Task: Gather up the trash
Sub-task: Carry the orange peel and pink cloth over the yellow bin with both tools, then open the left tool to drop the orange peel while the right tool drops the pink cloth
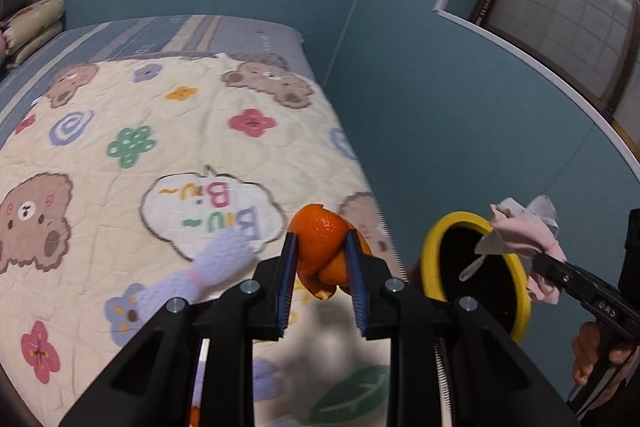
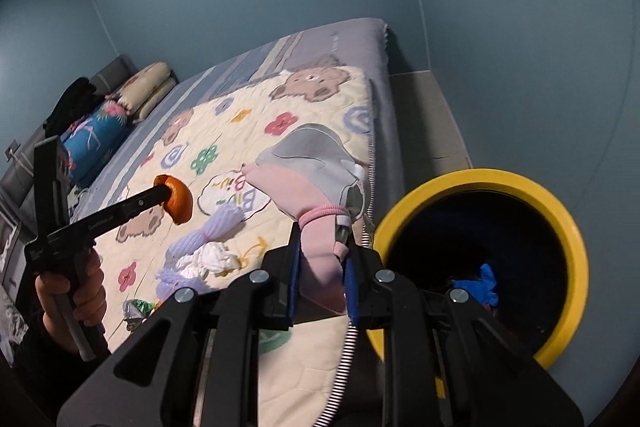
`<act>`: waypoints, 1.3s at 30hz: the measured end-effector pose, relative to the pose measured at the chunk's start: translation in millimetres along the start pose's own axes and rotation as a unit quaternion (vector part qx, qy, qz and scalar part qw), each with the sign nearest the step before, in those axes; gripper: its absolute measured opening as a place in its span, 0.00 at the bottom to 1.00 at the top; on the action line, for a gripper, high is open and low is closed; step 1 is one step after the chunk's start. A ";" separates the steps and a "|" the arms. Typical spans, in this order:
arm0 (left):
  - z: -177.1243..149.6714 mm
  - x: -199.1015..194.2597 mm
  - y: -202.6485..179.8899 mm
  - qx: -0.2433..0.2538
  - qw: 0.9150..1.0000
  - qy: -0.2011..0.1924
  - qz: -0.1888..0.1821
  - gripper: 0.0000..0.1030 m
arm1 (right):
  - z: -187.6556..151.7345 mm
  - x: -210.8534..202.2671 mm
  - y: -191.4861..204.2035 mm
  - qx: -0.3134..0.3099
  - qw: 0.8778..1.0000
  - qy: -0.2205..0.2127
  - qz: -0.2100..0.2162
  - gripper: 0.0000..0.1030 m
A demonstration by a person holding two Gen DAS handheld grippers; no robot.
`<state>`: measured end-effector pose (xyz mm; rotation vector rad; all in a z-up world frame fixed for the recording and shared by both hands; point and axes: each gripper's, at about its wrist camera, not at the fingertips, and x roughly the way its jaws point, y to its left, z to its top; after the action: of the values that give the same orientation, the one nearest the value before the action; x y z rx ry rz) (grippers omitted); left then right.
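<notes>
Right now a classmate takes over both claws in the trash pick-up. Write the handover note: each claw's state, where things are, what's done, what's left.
Left claw: shut on the orange peel, held above the bed's near edge, short of the bin.
Right claw: shut on the pink-and-grey cloth, beside the yellow-rimmed bin.
Bin: on the floor beside the bed; something blue already lies inside.
Left to do: drop both held items into the bin.
On the quilt remain the lilac knit piece, a white crumpled wad and a shiny wrapper.
</notes>
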<state>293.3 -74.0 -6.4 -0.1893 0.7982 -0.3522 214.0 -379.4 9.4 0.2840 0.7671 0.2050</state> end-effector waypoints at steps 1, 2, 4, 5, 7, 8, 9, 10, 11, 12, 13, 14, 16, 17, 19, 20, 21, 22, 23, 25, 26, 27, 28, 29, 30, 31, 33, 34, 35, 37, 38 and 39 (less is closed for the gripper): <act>0.2 1.0 -7.9 0.006 1.000 0.001 -0.005 0.22 | 0.5 -3.6 -5.9 0.005 1.000 -0.003 -0.003 0.17; 0.5 2.2 -15.5 0.011 1.000 0.001 -0.010 0.22 | 0.7 -5.8 -9.7 0.008 1.000 -0.004 -0.004 0.17; 0.2 5.2 -28.7 0.018 1.000 0.005 -0.020 0.22 | 1.4 -11.7 -21.7 0.018 1.000 -0.008 -0.010 0.17; 0.4 7.3 -35.5 0.020 0.999 0.007 -0.026 0.22 | 1.3 -14.5 -26.7 0.021 1.000 -0.010 -0.013 0.17; 0.2 11.6 -47.6 0.023 0.999 0.011 -0.037 0.22 | 1.1 -17.9 -35.2 0.027 0.999 -0.013 -0.017 0.17; 0.2 13.4 -53.5 0.026 0.999 0.012 -0.040 0.22 | 0.7 -21.1 -41.4 0.031 0.999 -0.016 -0.021 0.17; 0.1 15.3 -60.2 0.031 0.998 0.013 -0.044 0.22 | 0.0 -23.3 -44.6 0.034 0.999 -0.018 -0.022 0.17; -0.2 17.6 -68.2 0.035 0.998 0.014 -0.049 0.22 | -0.4 -26.0 -50.2 0.039 0.999 -0.020 -0.024 0.17; -0.5 20.0 -76.1 0.039 0.998 0.016 -0.053 0.22 | -1.0 -27.8 -53.2 0.042 0.999 -0.021 -0.025 0.17; -0.9 22.4 -83.8 0.044 0.997 0.018 -0.057 0.22 | -1.7 -30.1 -57.5 0.046 0.998 -0.022 -0.027 0.17; -1.3 23.9 -89.2 0.049 0.997 0.019 -0.059 0.22 | -2.4 -32.2 -63.0 0.051 0.998 -0.024 -0.030 0.17; -1.9 26.6 -97.0 0.055 0.996 0.021 -0.062 0.22 | -3.3 -33.2 -66.2 0.054 0.998 -0.024 -0.032 0.17; -3.8 31.0 -109.5 0.063 0.995 0.025 -0.067 0.22 | -4.9 -35.7 -76.1 0.061 0.997 -0.023 -0.037 0.17; -4.2 33.4 -115.1 0.067 0.995 0.026 -0.070 0.22 | -5.8 -36.7 -80.4 0.064 0.997 -0.023 -0.040 0.17; -5.2 39.3 -128.0 0.072 0.994 0.031 -0.077 0.22 | -6.9 -37.8 -88.7 0.069 0.996 -0.022 -0.046 0.17; -5.9 42.7 -134.5 0.074 0.993 0.034 -0.080 0.22 | -6.9 -37.2 -91.8 0.071 0.996 -0.022 -0.049 0.17; -6.4 45.3 -138.9 0.075 0.993 0.036 -0.083 0.22 | -8.8 -37.8 -95.3 0.073 0.996 -0.021 -0.052 0.17; -7.5 48.7 -146.1 0.078 0.992 0.038 -0.088 0.22 | -10.1 -37.8 -99.8 0.076 0.995 -0.020 -0.054 0.17; -8.0 51.9 -151.2 0.079 0.992 0.040 -0.090 0.22 | -10.6 -37.3 -102.3 0.079 0.995 -0.020 -0.056 0.17; -9.8 60.9 -161.8 0.085 0.991 0.045 -0.093 0.22 | -12.4 -36.3 -109.4 0.083 0.995 -0.019 -0.060 0.17; -11.1 64.7 -167.2 0.088 0.991 0.047 -0.094 0.22 | -12.9 -35.3 -113.1 0.086 0.994 -0.018 -0.060 0.17; -12.7 68.1 -172.3 0.092 0.990 0.049 -0.095 0.22 | -14.4 -35.2 -115.2 0.088 0.994 -0.017 -0.061 0.17; -14.2 70.9 -175.5 0.094 0.990 0.051 -0.095 0.22 | -15.5 -33.9 -118.7 0.091 0.994 -0.016 -0.062 0.17; -15.8 74.6 -179.1 0.095 0.989 0.054 -0.096 0.22 | -15.3 -31.7 -120.1 0.092 0.994 -0.015 -0.063 0.17; -17.7 78.6 -182.5 0.095 0.989 0.057 -0.098 0.22 | -16.2 -29.6 -123.5 0.095 0.993 -0.013 -0.064 0.18; -20.4 82.9 -186.2 0.097 0.989 0.061 -0.099 0.23 | -16.5 -27.1 -125.6 0.098 0.993 -0.011 -0.065 0.18; -26.2 91.7 -192.0 0.098 0.988 0.067 -0.098 0.23 | -18.0 -21.6 -131.6 0.103 0.993 -0.007 -0.065 0.18; -27.6 96.2 -192.6 0.098 0.988 0.069 -0.098 0.23 | -19.2 -19.8 -134.2 0.105 0.992 -0.006 -0.066 0.18; -28.6 100.5 -193.6 0.097 0.988 0.072 -0.098 0.23 | -19.8 -16.6 -137.3 0.108 0.992 -0.004 -0.066 0.18; -32.5 109.0 -195.0 0.092 0.988 0.079 -0.099 0.23 | -21.5 -9.6 -143.1 0.114 0.991 0.001 -0.066 0.18; -34.1 112.9 -195.4 0.089 0.987 0.083 -0.100 0.23 | -22.4 -6.8 -145.1 0.116 0.991 0.003 -0.067 0.18; -35.7 116.6 -195.2 0.087 0.987 0.087 -0.101 0.24 | -23.3 -4.9 -146.5 0.118 0.991 0.004 -0.068 0.18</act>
<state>296.3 -299.8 -50.5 -0.0755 0.9178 -0.6338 205.7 -514.7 -51.1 0.4528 0.8165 -0.0130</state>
